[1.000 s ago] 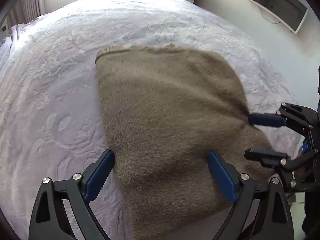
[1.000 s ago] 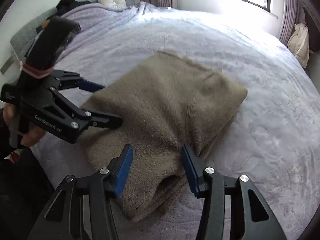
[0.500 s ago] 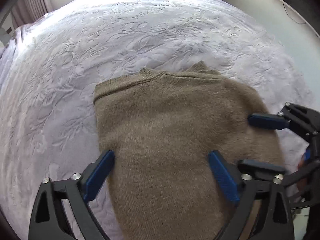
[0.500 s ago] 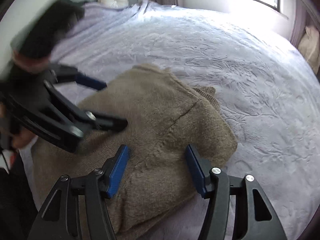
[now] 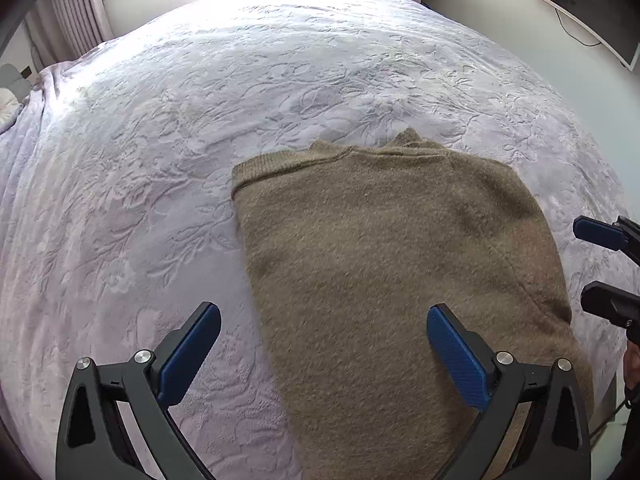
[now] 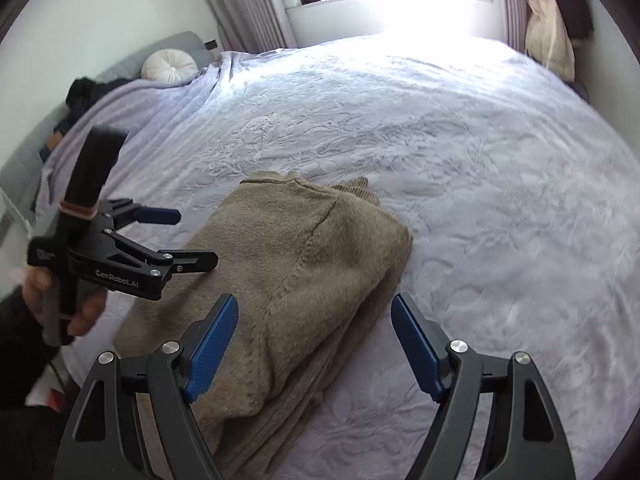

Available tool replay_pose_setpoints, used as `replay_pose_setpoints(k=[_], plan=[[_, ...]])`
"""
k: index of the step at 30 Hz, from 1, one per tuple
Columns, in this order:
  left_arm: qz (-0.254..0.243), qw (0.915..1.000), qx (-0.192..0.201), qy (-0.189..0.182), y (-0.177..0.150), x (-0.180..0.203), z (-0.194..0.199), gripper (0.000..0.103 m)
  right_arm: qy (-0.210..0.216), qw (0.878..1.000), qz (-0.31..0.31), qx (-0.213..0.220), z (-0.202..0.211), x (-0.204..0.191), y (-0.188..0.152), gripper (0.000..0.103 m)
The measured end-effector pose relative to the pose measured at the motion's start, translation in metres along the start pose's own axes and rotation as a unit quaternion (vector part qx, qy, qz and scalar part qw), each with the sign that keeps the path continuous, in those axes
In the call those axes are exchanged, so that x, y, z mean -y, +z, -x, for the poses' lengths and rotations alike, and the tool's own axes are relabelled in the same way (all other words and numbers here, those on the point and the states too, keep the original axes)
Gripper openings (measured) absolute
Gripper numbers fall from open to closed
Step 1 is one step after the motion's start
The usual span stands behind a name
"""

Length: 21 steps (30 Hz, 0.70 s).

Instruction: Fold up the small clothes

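Tan sweater (image 5: 400, 264) folded on bedspread (image 5: 200, 140); left gripper (image 5: 320, 348), right gripper (image 6: 314, 338) angled down, jaws wide, empty.

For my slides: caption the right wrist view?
Open right hand-held gripper above folded tan sweater on lavender bedspread.

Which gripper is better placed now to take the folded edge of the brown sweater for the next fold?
Probably the right gripper: its open jaws straddle the sweater's thick folded edge. The left gripper is open over the flat middle.

"GenRobot.AI" on left tool (image 6: 188, 240)
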<state>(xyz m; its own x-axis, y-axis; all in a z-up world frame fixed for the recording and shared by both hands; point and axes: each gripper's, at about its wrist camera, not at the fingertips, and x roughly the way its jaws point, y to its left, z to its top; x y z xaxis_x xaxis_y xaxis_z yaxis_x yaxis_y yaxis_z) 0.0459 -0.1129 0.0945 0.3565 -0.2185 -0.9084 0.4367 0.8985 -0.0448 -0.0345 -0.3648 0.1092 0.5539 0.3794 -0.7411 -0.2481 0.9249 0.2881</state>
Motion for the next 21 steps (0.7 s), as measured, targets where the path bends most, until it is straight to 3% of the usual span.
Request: replay_pose_setpoints(k=[8,14,17,19,21], plan=[[0.029,0.9989,-0.012,-0.034,-0.003,-0.012,-0.018,0.103,0.027,0.992,-0.106,-0.068,-0.055,0.025,-0.007,0.082],[0.046,0.9963,-0.023,-0.069,-0.004,-0.015,-0.030,0.103,0.035,0.990,-0.120,-0.066,-0.072,0.022,-0.008,0.089],[0.075,0.9861,-0.051,-0.139,-0.004,-0.021,-0.046,0.103,0.037,0.991,-0.108,-0.065,-0.081,0.014,-0.006,0.089],[0.097,0.9780,-0.065,-0.173,-0.006,-0.028,-0.056,0.103,0.039,0.992,-0.103,-0.063,-0.084,0.012,-0.006,0.089],[0.101,0.9753,-0.064,-0.186,-0.007,-0.029,-0.058,0.103,0.041,0.992,-0.103,-0.060,-0.088,0.011,-0.006,0.089]])
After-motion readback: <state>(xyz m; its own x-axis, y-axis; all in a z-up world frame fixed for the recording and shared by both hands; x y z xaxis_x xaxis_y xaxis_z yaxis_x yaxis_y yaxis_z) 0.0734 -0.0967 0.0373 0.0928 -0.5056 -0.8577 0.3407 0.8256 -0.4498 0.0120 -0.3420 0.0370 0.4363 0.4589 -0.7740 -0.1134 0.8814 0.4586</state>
